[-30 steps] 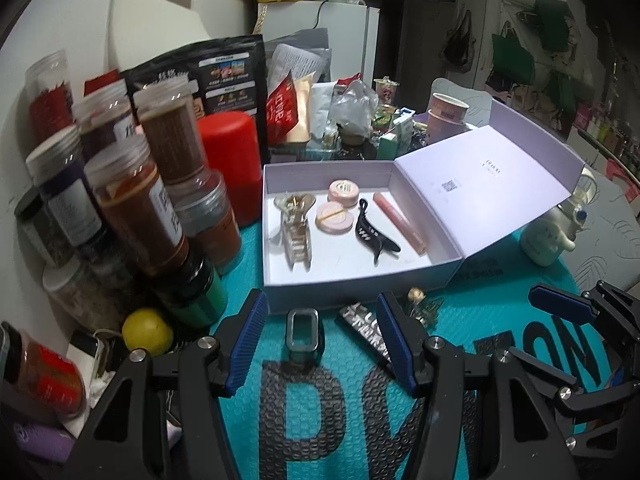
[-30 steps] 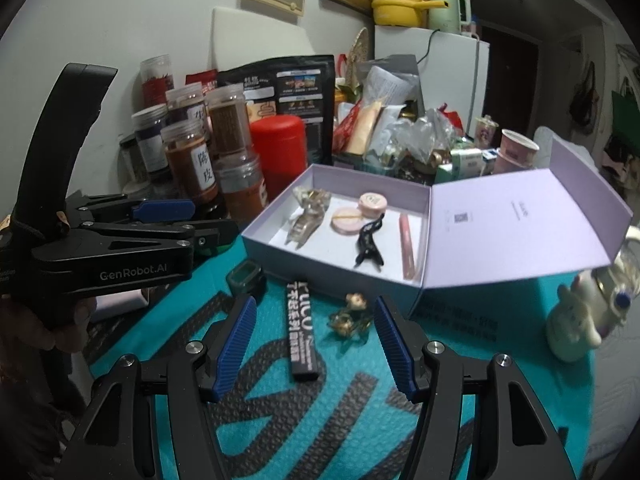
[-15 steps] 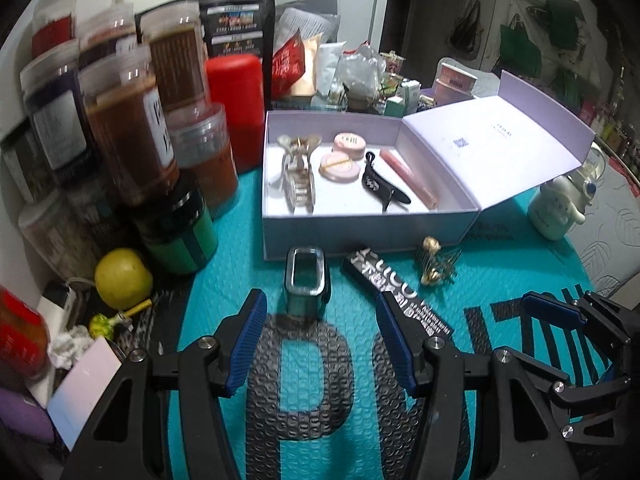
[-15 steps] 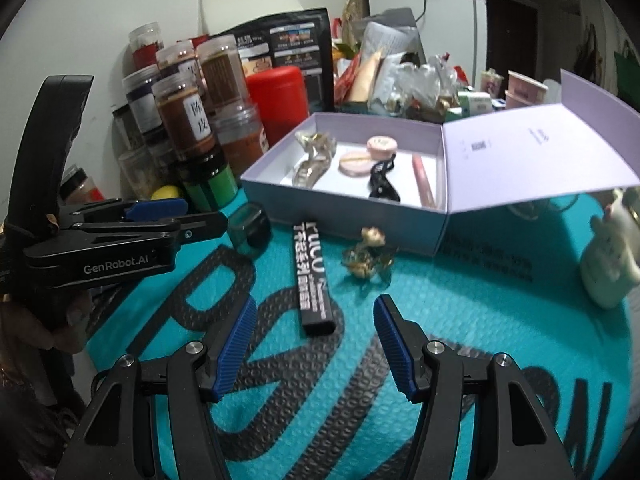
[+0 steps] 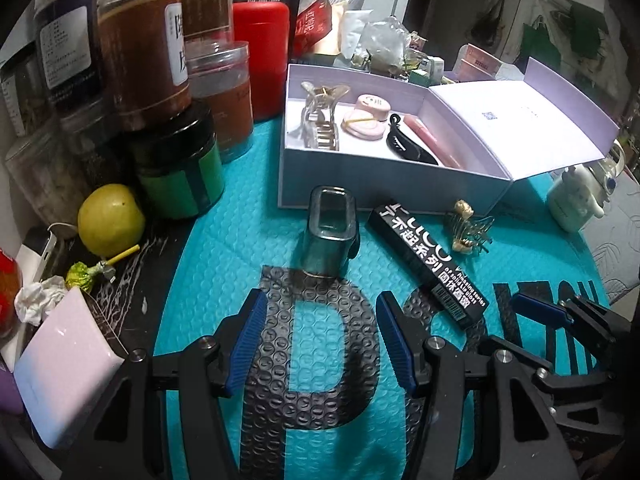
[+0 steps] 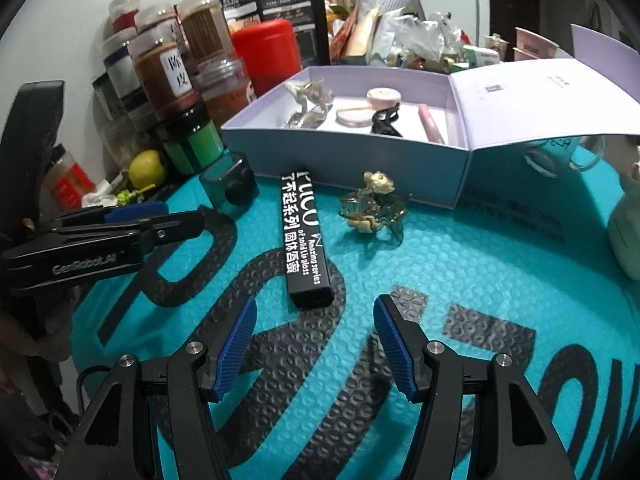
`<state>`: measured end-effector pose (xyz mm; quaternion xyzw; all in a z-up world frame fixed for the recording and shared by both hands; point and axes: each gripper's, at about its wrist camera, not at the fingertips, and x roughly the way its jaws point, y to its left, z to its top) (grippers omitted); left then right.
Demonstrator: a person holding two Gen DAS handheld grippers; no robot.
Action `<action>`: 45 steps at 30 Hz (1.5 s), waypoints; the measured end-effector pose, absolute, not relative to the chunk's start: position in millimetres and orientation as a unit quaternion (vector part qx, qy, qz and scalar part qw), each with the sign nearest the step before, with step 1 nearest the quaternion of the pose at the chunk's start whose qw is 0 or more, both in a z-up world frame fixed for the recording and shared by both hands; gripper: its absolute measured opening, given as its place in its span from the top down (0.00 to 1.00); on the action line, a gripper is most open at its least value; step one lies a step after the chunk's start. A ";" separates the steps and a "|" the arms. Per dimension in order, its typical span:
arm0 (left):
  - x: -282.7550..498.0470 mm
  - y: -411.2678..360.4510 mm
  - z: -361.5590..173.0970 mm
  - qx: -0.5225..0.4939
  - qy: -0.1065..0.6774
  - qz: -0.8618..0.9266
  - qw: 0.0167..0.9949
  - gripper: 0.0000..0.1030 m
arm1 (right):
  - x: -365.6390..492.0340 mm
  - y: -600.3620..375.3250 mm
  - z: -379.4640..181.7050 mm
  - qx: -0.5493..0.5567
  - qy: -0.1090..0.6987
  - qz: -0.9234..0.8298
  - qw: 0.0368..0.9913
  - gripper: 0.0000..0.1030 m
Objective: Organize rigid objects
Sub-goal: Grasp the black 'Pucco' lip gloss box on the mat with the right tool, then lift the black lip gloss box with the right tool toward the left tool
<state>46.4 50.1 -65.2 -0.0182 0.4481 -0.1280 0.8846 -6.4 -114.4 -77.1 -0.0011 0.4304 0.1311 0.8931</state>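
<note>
Two grippers hovered over the teal mat (image 5: 224,264), both with jaws apart and nothing between them. Just beyond the left gripper (image 5: 320,344) stood a small smoky-green bottle (image 5: 330,236), in line with its gap. Ahead of the right gripper (image 6: 312,344) lay a black lip-gloss box (image 6: 302,236), its near end close to the fingertips; a gold hair clip (image 6: 374,208) sat right of it. Farther off, the open lavender box (image 6: 344,156) held other pieces.
</note>
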 end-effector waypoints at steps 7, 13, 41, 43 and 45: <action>45.8 47.4 -67.5 -0.016 0.456 -0.130 0.880 0.45 | 10.7 -111.7 -91.4 0.000 0.443 0.143 0.885 0.47; 47.0 43.5 -66.5 -0.007 0.455 -0.129 0.881 0.45 | 15.1 -109.7 -96.8 -0.018 0.439 0.147 0.886 0.64; 15.6 -24.8 -76.7 0.024 0.464 -0.227 0.856 0.45 | -86.7 -117.5 -90.0 -0.145 0.409 0.259 0.863 0.74; 15.9 -26.6 -76.8 0.024 0.465 -0.229 0.855 0.45 | -87.2 -119.9 -95.3 -0.137 0.419 0.251 0.862 0.68; 18.0 -26.5 -76.3 0.025 0.466 -0.226 0.855 0.45 | -88.3 -122.8 -97.8 -0.119 0.422 0.253 0.862 0.63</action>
